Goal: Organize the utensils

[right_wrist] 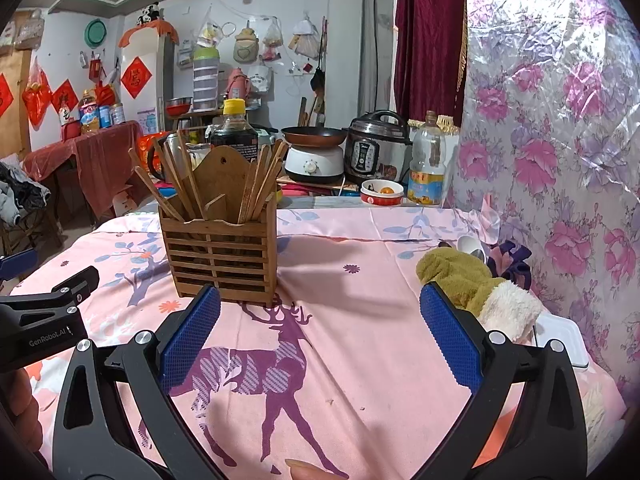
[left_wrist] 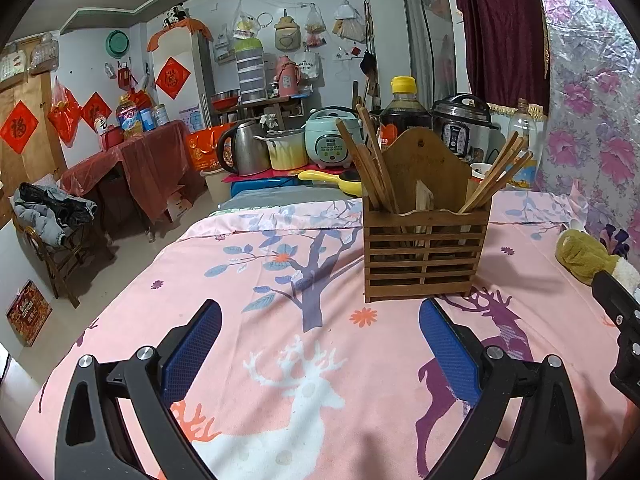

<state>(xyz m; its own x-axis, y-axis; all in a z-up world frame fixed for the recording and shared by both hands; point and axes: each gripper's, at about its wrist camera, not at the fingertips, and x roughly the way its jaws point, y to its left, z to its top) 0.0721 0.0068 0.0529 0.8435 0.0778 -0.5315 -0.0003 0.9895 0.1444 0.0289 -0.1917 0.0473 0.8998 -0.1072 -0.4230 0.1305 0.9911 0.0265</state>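
A slatted wooden utensil holder [left_wrist: 424,256] stands upright on the pink deer-print cloth [left_wrist: 280,360], with wooden chopsticks [left_wrist: 372,160] leaning out of its left and right compartments. It also shows in the right wrist view [right_wrist: 218,258], with its chopsticks [right_wrist: 260,180]. My left gripper [left_wrist: 320,312] is open and empty, just in front and left of the holder. My right gripper [right_wrist: 320,300] is open and empty, in front and right of the holder. A white spoon [right_wrist: 470,246] lies at the far right behind a plush cloth.
An olive and cream plush cloth [right_wrist: 468,280] lies at the table's right, by a white lidded box [right_wrist: 560,336]. The floral plastic wall [right_wrist: 560,120] is at the right. Cookers, bottles and a kettle [left_wrist: 244,148] crowd behind the table's far edge.
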